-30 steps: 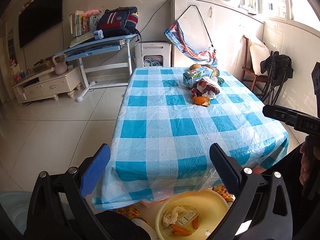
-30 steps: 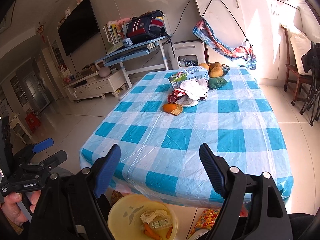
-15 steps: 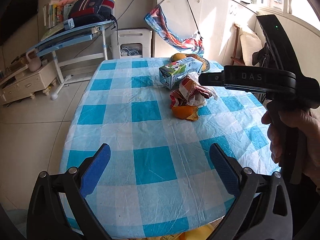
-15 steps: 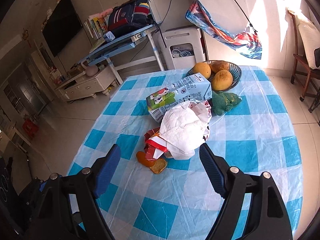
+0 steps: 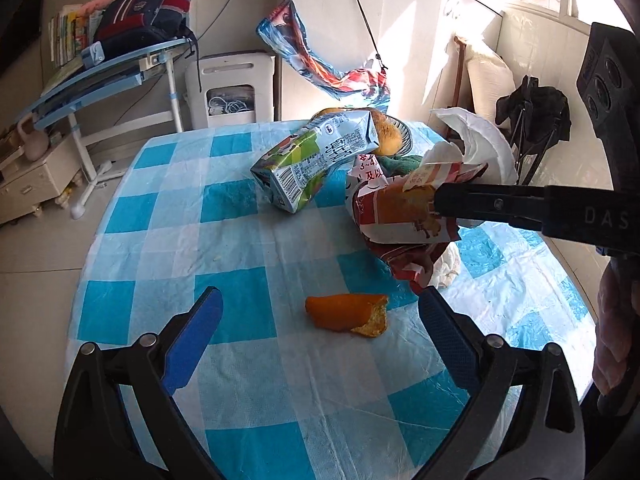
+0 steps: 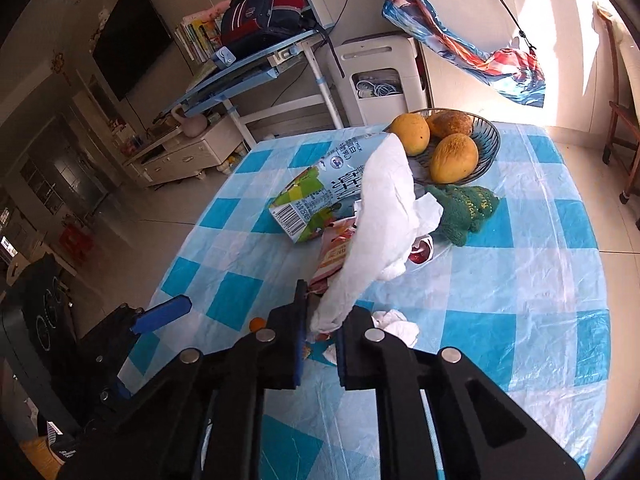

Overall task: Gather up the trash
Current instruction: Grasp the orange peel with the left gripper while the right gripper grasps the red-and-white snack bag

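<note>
Left gripper (image 5: 316,336) spread wide above an orange peel (image 5: 347,315) on the checked worktop (image 5: 240,380). Right gripper (image 6: 320,350) clamped on a white tissue (image 6: 384,220) and red wrapper (image 5: 404,212), lifted off the cloth. Behind, crushed milk carton (image 5: 316,160), then fruit basket (image 6: 486,148).

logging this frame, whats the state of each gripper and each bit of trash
left gripper: open, empty, over the peel
right gripper: shut on napkin and wrapper
napkin: pinched, lifted
wrapper: pinched, lifted
peel: lying on tablecloth
carton: crumpled, on its side
</note>
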`<action>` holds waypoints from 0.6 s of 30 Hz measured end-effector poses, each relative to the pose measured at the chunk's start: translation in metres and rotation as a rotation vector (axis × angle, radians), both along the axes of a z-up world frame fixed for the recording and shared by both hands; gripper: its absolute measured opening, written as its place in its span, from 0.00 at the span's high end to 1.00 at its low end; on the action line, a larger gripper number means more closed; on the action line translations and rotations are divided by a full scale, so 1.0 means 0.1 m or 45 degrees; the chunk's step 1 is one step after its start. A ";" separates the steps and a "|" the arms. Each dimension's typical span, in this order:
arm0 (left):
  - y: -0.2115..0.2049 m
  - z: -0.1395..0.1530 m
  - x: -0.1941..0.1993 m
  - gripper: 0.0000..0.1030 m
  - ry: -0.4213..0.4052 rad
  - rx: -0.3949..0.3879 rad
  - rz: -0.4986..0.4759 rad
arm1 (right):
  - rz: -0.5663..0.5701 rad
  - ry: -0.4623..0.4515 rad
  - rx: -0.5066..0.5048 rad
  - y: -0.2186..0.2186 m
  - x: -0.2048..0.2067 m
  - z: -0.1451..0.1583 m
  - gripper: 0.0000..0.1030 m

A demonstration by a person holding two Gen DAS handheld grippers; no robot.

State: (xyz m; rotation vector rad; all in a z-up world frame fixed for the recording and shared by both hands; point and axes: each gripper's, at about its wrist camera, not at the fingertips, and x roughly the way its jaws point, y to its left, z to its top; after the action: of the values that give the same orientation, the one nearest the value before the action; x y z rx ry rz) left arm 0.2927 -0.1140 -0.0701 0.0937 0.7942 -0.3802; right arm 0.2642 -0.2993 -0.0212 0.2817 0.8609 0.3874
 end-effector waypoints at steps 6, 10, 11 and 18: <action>-0.18 -0.19 0.19 0.58 0.112 0.025 -0.109 | -0.056 0.068 0.189 -0.32 -0.08 -0.09 0.88; -0.13 -0.22 0.11 0.82 0.144 -0.012 -0.137 | -0.075 0.110 0.261 -0.41 -0.08 -0.16 0.88; -0.09 -0.22 0.07 0.83 0.151 -0.016 -0.136 | -0.076 0.121 0.266 -0.41 -0.10 -0.18 0.88; 0.40 -0.23 -0.23 0.87 0.211 -0.081 -0.068 | -0.076 0.233 0.156 -0.34 -0.45 -0.25 0.34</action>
State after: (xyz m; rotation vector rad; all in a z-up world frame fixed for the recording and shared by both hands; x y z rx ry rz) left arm 0.2698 -0.0737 -0.0934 0.0240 0.9435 -0.4677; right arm 0.2192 -0.3329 -0.0465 0.4608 1.0075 0.3632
